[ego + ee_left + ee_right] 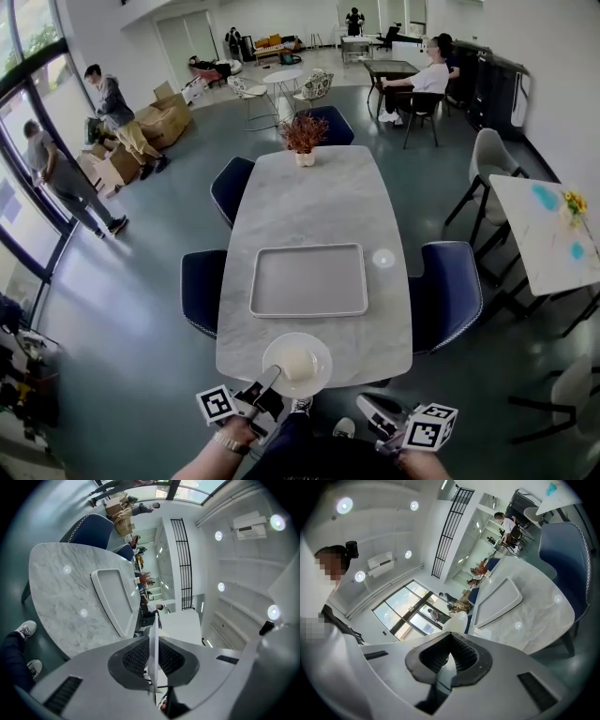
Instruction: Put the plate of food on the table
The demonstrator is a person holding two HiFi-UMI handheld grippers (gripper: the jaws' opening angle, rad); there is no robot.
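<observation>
A white plate (296, 366) carrying a pale bun-like piece of food (292, 359) is over the near edge of the marble table (309, 187). I cannot tell whether it rests on the table. My left gripper (269, 377) is shut on the plate's near-left rim. In the left gripper view the rim (153, 641) shows edge-on between the pads of the left gripper (153, 663). My right gripper (373, 410) hangs below the table's near-right corner, off the table. In its own view the right gripper (446, 665) is shut on nothing, with the plate (457, 620) ahead of it.
A grey tray (308, 280) lies just beyond the plate, mid-table. A small round glass thing (383, 258) sits to its right, and a potted plant (304, 136) stands at the far end. Blue chairs (202, 291) (446, 292) flank the table. People stand far left and sit at the back.
</observation>
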